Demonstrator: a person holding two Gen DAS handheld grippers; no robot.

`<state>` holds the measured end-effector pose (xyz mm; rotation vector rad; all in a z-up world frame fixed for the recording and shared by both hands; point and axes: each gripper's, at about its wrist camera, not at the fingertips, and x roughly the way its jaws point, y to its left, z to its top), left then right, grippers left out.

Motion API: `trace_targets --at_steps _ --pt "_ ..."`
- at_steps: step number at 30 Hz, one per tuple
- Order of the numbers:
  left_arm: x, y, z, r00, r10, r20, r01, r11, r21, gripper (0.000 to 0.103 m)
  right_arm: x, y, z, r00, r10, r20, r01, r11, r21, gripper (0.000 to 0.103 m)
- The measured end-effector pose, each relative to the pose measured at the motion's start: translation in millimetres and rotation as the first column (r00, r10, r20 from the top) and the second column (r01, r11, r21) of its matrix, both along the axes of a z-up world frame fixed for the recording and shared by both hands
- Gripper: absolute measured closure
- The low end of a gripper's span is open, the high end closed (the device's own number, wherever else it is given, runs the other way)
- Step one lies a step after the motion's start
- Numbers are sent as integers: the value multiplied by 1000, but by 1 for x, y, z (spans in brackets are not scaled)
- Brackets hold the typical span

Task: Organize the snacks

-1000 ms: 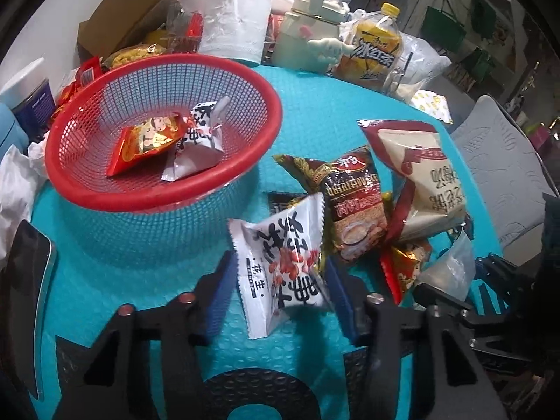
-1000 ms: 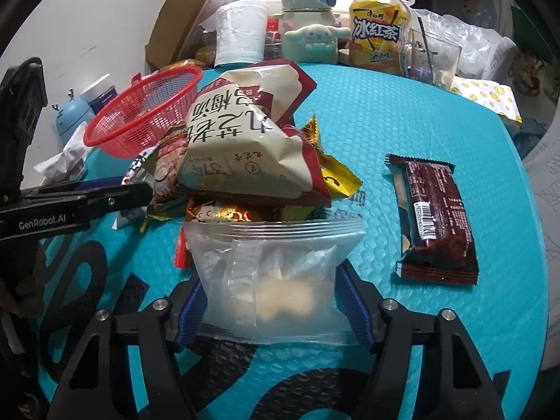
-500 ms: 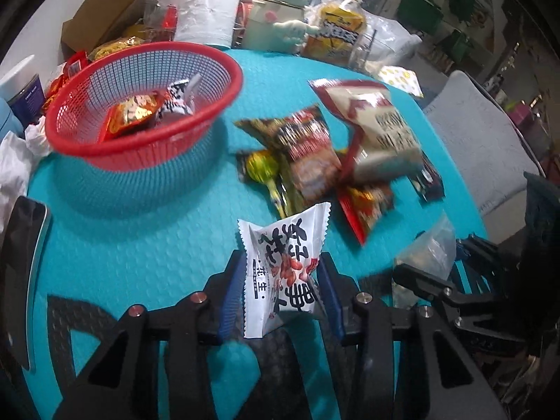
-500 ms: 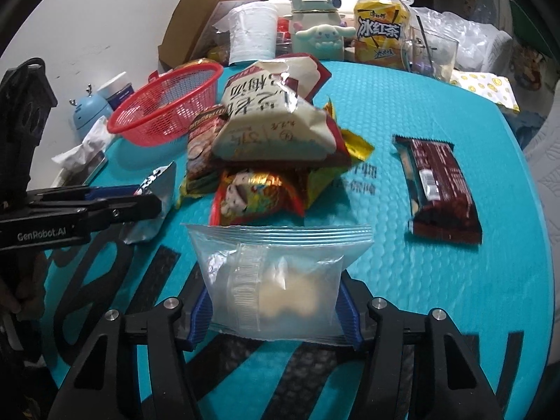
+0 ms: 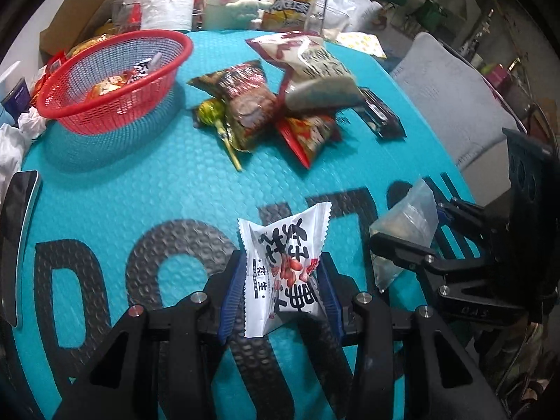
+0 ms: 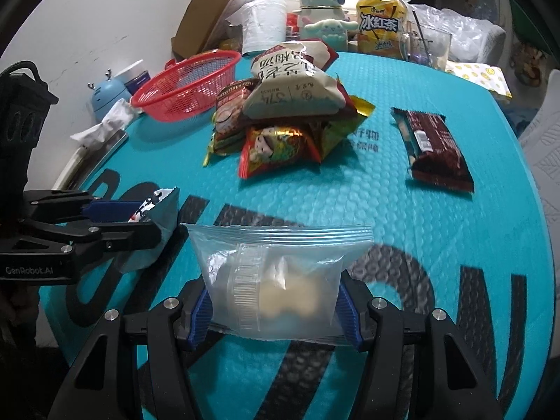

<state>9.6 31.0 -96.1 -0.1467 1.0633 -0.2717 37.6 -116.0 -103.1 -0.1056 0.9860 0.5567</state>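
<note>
**Non-Task Items in View**

The table [image 6: 437, 245] carries a teal bubble-textured cover with large black lettering. Along its far edge stand an open cardboard box [image 6: 210, 10], a white paper roll [image 6: 262, 26], a pale green kettle [image 6: 316, 3] with a cartoon figure [image 6: 327, 33] in front, an iced-tea bottle [image 6: 381, 17] and a clear glass [image 6: 425, 47]. A phone [image 5: 15, 241] lies at the left edge, near crumpled tissue [image 6: 105, 124]. A grey chair [image 5: 455, 101] stands beside the table.
</note>
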Motion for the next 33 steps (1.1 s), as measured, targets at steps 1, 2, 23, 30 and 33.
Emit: trace_targets --at_steps 1,2,23,30,33 --pt "-1 -1 0 1000 -4 3 4 1000 7 62 -2 -1 0 1000 -1 -1 1 1000 0 43" --pt "-2 -1 0 1000 -6 7 6 1000 14 62 -3 -2 0 1000 -2 -2 2 1000 0 43" --pt "12 -20 -12 999 -12 50 6 994 112 38 -9 4 -2 1000 10 -1 -10 999 -37 31" --pt "8 -19 -12 996 2 93 -16 989 150 56 -12 7 -2 1000 11 16 -11 998 -56 31" --pt "8 -15 -11 996 11 93 -23 992 127 58 -13 8 -2 1000 3 31 -1 998 -66 41"
